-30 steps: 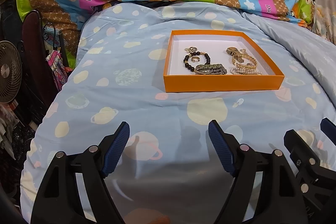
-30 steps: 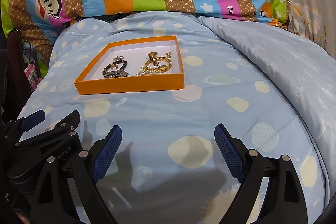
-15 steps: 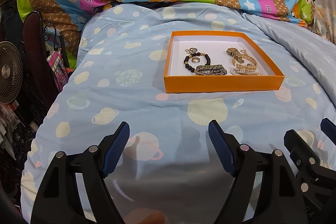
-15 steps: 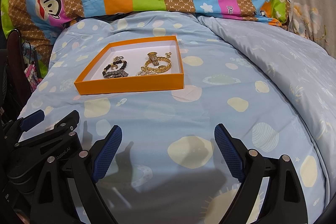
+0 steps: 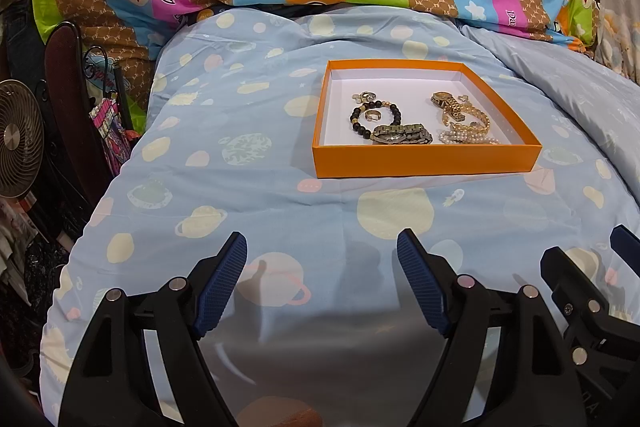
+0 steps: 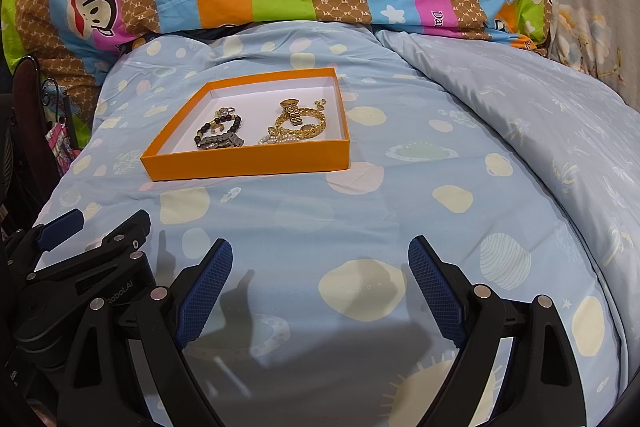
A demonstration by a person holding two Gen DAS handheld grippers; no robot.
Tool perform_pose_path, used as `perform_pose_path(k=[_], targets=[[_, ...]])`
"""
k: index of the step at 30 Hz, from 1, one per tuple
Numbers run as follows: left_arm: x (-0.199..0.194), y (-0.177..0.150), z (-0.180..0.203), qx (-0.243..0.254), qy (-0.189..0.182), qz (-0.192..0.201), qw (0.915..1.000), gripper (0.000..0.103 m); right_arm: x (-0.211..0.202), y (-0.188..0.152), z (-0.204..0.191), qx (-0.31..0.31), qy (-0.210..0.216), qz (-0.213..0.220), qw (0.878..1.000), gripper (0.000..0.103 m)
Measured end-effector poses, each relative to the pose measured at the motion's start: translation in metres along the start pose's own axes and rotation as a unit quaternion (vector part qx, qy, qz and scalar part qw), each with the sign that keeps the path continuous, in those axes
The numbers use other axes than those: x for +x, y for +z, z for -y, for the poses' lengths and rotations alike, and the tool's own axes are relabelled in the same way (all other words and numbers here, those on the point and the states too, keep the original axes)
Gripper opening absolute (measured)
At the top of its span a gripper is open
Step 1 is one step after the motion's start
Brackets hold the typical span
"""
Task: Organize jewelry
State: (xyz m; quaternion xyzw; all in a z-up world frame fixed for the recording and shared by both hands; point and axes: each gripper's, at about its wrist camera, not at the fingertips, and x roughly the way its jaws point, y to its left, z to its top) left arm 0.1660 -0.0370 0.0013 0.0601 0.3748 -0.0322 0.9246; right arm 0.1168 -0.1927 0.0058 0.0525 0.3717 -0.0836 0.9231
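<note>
My left gripper [image 5: 322, 279] hangs over the quilt [image 5: 256, 187] with its jaws wide apart and nothing between them. My right gripper [image 6: 320, 287] is the same: spread wide, empty, just beside the left one, whose body shows at the lower left edge of the right view. Both sit well short of the box [image 5: 424, 158].

The box is orange with a white floor and rests flat on the quilt, ahead of the left gripper and ahead and to the left of the right one. All the jewelry I can see is already inside it, crowded toward the near wall. On the left half lie a bead bracelet [image 5: 374, 117], a small ring [image 5: 373, 115] inside its loop, a charm [image 5: 366, 96] at its far side, and a dark watch [image 5: 402, 134] touching the beads. On the right half lie a gold watch [image 5: 448, 103], a gold bangle [image 5: 472, 119] and a pearl strand [image 5: 466, 137], all overlapping. I see nothing loose on the quilt.

I judge that the gathering is done, if gathering was the point. If sorting is meant, little is done: the two clusters are tangled heaps, and the far half of the box is bare. What is left, as I read it, is pulling the pieces apart and laying each out singly. Neither gripper has touched anything yet.
</note>
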Motion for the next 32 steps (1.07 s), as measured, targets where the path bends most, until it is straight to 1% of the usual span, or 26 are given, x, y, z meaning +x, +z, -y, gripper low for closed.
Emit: perform_pose_path(k=[20,32], targets=[[-0.0023,0.0034,0.0004,-0.002,-0.008,0.003,1.0,0.075,-0.0001,0.0003,0.0006,0.0,-0.001,0.0,1.0,0.088],[-0.0028,0.0008,0.0002,-0.004,-0.003,0.008,1.0,0.075,-0.0009,-0.0006,0.0025,-0.001,-0.003,0.0,1.0,0.088]])
